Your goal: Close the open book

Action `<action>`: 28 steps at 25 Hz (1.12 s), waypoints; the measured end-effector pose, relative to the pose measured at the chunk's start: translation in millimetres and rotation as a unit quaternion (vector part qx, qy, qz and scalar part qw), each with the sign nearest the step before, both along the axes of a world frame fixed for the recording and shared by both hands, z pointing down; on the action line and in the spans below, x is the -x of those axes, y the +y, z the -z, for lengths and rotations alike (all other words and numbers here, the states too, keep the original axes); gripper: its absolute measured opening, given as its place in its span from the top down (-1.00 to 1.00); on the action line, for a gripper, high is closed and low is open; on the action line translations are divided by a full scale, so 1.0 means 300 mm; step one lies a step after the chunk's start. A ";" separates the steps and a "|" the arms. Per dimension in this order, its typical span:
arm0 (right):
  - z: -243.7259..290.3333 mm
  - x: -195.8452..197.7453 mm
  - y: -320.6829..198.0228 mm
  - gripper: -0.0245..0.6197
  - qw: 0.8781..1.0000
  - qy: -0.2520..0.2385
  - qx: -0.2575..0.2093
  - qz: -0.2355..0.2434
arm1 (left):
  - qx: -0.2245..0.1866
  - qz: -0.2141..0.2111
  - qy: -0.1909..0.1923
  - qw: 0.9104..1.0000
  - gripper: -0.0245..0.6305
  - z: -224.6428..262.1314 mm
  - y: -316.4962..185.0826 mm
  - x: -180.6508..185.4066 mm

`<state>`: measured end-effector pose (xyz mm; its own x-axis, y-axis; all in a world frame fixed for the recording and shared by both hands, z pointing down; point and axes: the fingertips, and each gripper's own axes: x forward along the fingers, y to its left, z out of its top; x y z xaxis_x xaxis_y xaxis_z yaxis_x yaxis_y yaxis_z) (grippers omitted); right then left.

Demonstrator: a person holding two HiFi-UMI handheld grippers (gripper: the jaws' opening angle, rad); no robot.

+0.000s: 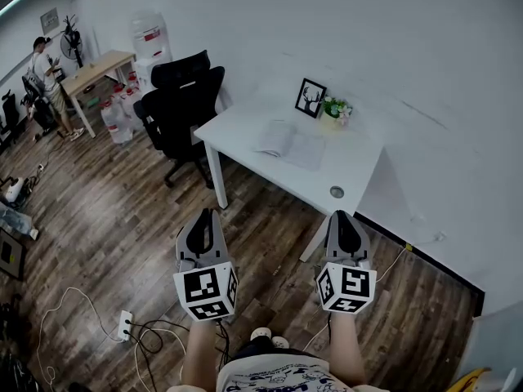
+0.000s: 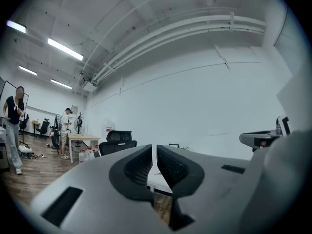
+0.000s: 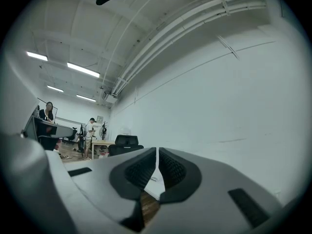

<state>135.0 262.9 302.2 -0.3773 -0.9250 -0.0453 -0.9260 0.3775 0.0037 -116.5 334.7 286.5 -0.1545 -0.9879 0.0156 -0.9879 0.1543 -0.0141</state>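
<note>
Plainly, the open book [image 1: 290, 144] is seen lying flat on the white table [image 1: 245, 129], its pages spread upward, roughly midway along the top. Behind it, toward the wall, a black picture frame [image 1: 310, 98] with a deer motif is stood upright. A small pot of flowers [image 1: 336, 109] is placed just beside the frame on its right. A round cable port [image 1: 337, 192] is set into the tabletop near the front edge, apart from the book. A black office chair [image 1: 184, 104] is drawn up at the table's left end.

Both grippers are held level in front of the table, well apart from it and from the book, over the wooden floor [image 1: 106, 219]. The left gripper [image 1: 203, 215] is seen with its jaws brought together, only a thin slit being shown between the pads, and nothing is held in them. The right gripper [image 1: 346, 216] is likewise closed and empty; through its slit a strip of the white table can be made out.

Farther off at the left, a wooden desk [image 1: 98, 68] is stood near the wall, with water bottles [image 1: 116, 113] grouped by its near end, and a person [image 1: 45, 68] is seen standing beside it. Cables [image 1: 147, 337] and a power strip [image 1: 124, 323] are strewn on the floor below the left gripper in the head view.
</note>
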 end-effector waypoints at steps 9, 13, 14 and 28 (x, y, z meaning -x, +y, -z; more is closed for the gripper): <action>-0.041 0.039 -0.065 0.81 1.000 -0.008 0.009 -0.005 | 0.004 -0.006 0.000 1.000 0.85 -0.035 -0.079 0.036; -0.064 0.061 -0.085 0.81 1.000 -0.007 0.014 -0.006 | 0.007 -0.006 0.002 1.000 0.85 -0.054 -0.103 0.058; -0.071 0.067 -0.092 0.81 1.000 -0.007 0.017 -0.006 | 0.008 -0.007 0.004 1.000 0.84 -0.058 -0.111 0.064; -0.112 0.083 -0.309 0.81 1.000 0.001 0.027 -0.014 | 0.023 -0.029 0.021 0.999 0.55 -0.119 -0.341 0.073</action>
<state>110.1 170.2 335.8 -0.3504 -0.9366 0.0063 -0.9365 0.3503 -0.0136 -138.2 232.4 322.2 -0.0953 -0.9932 0.0672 -0.9951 0.0969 0.0208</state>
